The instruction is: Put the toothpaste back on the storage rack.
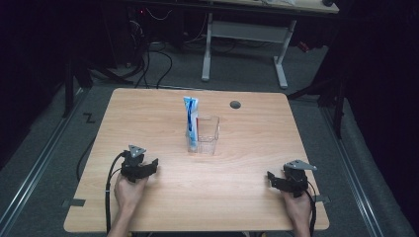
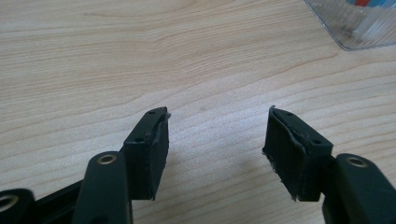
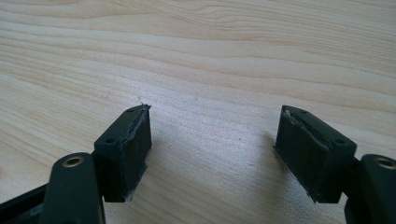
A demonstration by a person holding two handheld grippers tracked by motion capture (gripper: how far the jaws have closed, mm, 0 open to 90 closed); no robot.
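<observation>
A dark round grommet hole [image 1: 235,104] marks the light wooden table [image 1: 247,192]; a white-legged desk [image 1: 247,47] stands beyond.

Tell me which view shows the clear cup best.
The high view: the clear cup stands whole at mid-table with a blue-and-white tube upright in it, leaning against its left side. The left gripper view catches just a corner of the cup at its top right edge. The right gripper view looks at bare tabletop.

My table [image 1: 148,113]: light wood, grommet hole [image 1: 235,104] near far edge. Grey carpet floor [image 1: 237,74]. White-legged desk [image 1: 281,54] beyond. Cables [image 1: 153,64] trailing at back. Room dark around me.
</observation>
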